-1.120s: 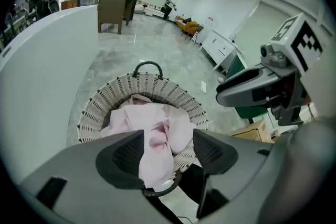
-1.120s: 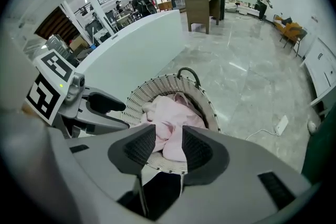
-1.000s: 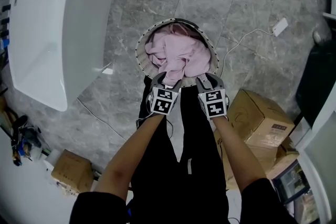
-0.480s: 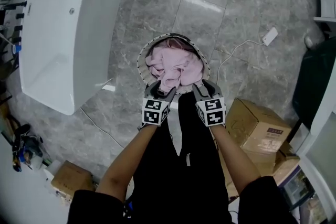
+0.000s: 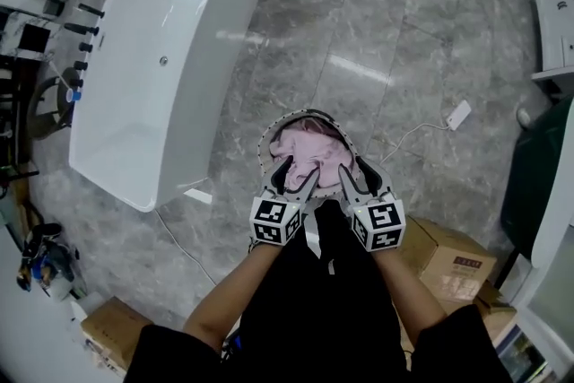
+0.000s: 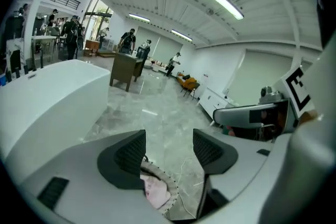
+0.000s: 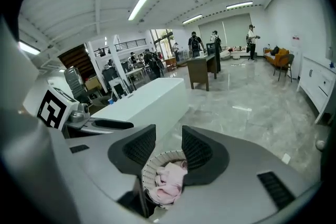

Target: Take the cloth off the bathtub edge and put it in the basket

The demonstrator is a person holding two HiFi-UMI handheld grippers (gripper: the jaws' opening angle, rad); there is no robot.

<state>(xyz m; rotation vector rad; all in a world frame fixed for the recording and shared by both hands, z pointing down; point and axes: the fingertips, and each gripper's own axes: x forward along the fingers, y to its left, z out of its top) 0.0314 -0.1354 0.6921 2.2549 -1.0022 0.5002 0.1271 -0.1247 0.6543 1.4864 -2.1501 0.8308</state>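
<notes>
The pink cloth lies bunched inside the round woven basket on the marble floor, just ahead of the person's legs. Both grippers hang above the basket's near rim. My left gripper is open and empty, and so is my right gripper. In the left gripper view, the open gripper frames the basket and cloth below. The right gripper view likewise shows the open gripper over the basket and cloth. The white bathtub stands to the left, nothing on its edge.
Cardboard boxes sit at the right and lower left. A white adapter with a cable lies on the floor beyond the basket. White cabinets line the right side. Clutter stands left of the tub; people and a desk are far off.
Both grippers have risen from the basket's rim and now stand higher above it, apart from the cloth. The cloth stays in the basket. The head view has lifted, showing more of the tub.
</notes>
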